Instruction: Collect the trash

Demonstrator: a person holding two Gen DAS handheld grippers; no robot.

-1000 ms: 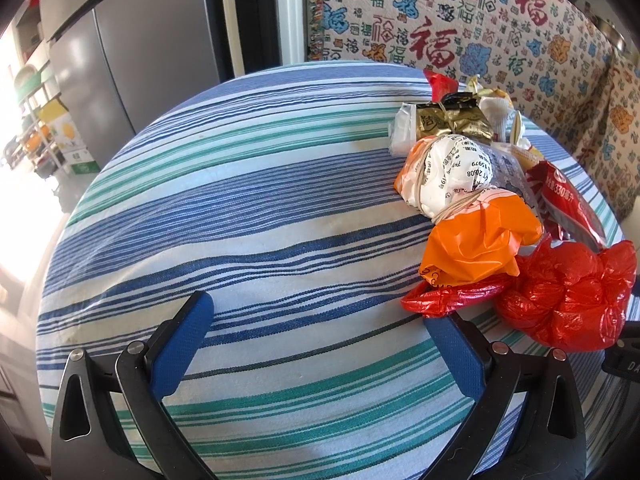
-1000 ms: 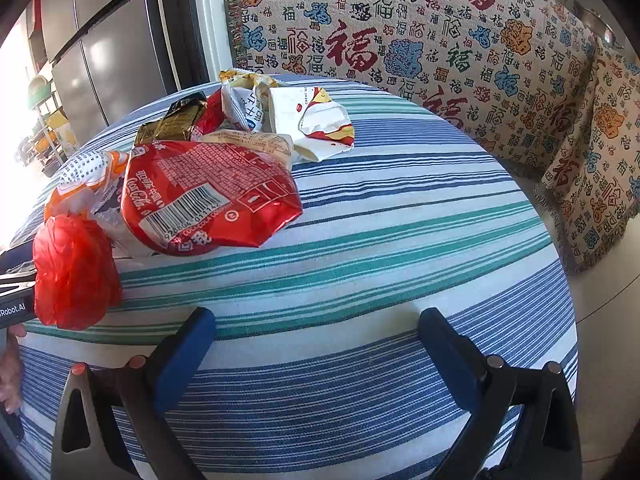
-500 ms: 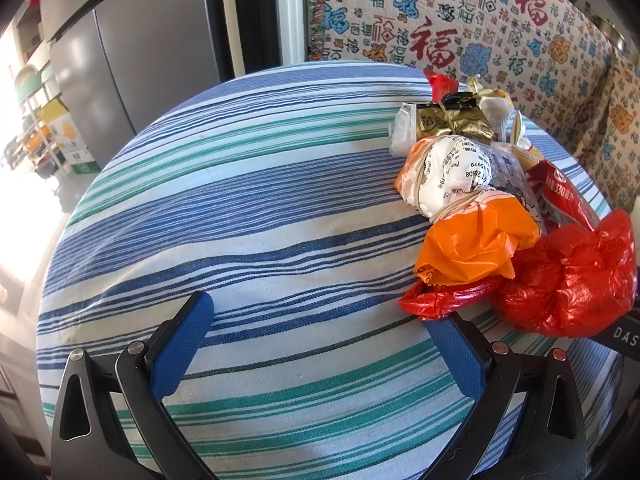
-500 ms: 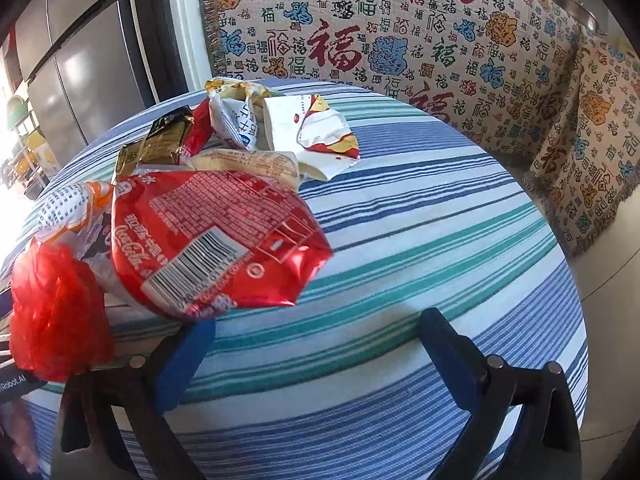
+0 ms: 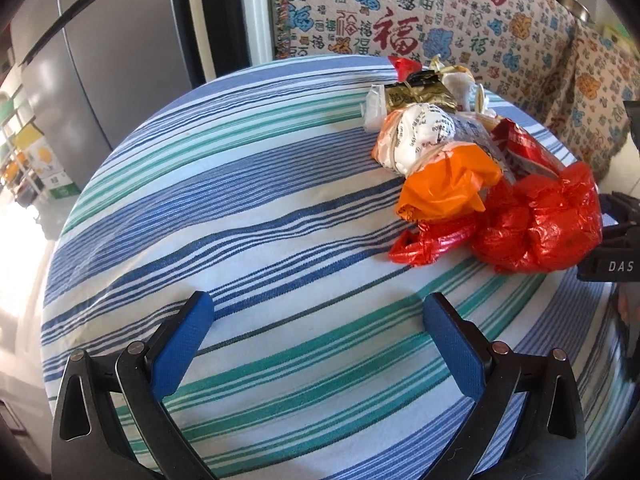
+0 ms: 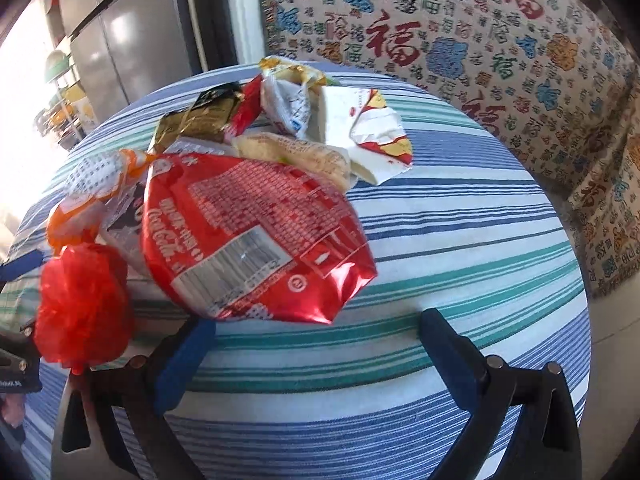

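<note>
A heap of trash lies on a round table with a blue, green and white striped cloth. In the left wrist view I see a crumpled red plastic bag, an orange bag, a white and orange printed bag and a gold wrapper. In the right wrist view a red Coca-Cola wrapper lies just beyond my open right gripper, with the red bag at its left and a white and red paper wrapper farther back. My left gripper is open and empty, left of the heap.
A patterned cloth with red characters covers a seat behind the table. A steel fridge stands at the back left. Shelves with boxes are at the far left. The table edge drops off to the right.
My right gripper has moved forward and left, so the Coca-Cola wrapper now lies just before its fingers. The red bag has shifted slightly. The left gripper has barely moved.
</note>
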